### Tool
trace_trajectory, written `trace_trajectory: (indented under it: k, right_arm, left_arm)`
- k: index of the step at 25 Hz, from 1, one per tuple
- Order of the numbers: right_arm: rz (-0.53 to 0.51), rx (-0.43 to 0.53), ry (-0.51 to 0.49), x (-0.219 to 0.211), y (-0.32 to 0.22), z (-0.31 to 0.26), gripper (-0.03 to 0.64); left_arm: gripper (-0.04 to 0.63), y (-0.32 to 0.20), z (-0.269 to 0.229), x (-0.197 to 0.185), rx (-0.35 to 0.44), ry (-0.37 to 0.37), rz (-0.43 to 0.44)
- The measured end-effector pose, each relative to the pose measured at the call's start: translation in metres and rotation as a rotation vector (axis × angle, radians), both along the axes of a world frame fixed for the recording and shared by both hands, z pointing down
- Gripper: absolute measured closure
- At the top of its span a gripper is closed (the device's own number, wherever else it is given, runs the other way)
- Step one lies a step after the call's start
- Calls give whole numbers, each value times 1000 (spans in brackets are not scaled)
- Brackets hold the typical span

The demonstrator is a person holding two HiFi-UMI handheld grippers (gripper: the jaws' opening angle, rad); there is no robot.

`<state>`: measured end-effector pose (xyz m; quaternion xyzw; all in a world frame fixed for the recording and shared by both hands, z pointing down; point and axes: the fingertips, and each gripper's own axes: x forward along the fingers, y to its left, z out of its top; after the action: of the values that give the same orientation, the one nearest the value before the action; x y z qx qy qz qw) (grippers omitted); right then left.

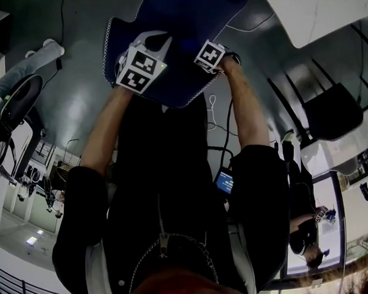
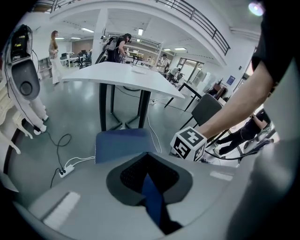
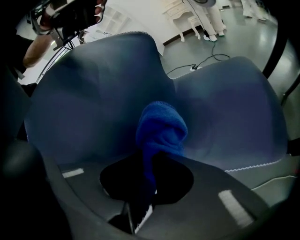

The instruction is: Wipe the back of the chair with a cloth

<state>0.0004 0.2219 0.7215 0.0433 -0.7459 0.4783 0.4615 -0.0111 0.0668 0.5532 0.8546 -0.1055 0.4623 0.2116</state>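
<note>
While tight on cloth [image 3: 161, 129], right tool [image 3: 146, 185] at chair back [image 3: 93, 93]; left tool [image 2: 152, 190] tight on its edge.

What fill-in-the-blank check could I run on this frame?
The right gripper is shut on a bunched cloth coloured ____.
The large upholstered thing directly behind the cloth is a ____.
In the left gripper view, a white power strip lies on the ____.
Missing words: blue; chair; floor.
</note>
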Motion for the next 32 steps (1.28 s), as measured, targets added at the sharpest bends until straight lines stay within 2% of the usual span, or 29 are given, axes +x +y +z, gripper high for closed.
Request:
trace_trajectory:
  k: [4, 10, 19, 25, 32]
  right_arm:
    - [16, -32, 23, 17, 11, 6, 559]
    - [98, 51, -10, 2, -21, -2, 561]
    - [220, 235, -96, -77, -127, -22, 560]
    - [240, 229, -133, -129, -174, -16, 560]
    - [282, 246, -52, -154, -199, 8, 560]
  left_arm:
    - [586, -2, 3, -2, -5, 5, 3]
    - [586, -10, 3, -12, -2, -9, 4]
    - [585, -58, -7, -44, 54, -15, -78]
    - [585, -103, -10, -64, 102, -18, -115]
    - [586, -138, -7, -82, 144, -38, -102]
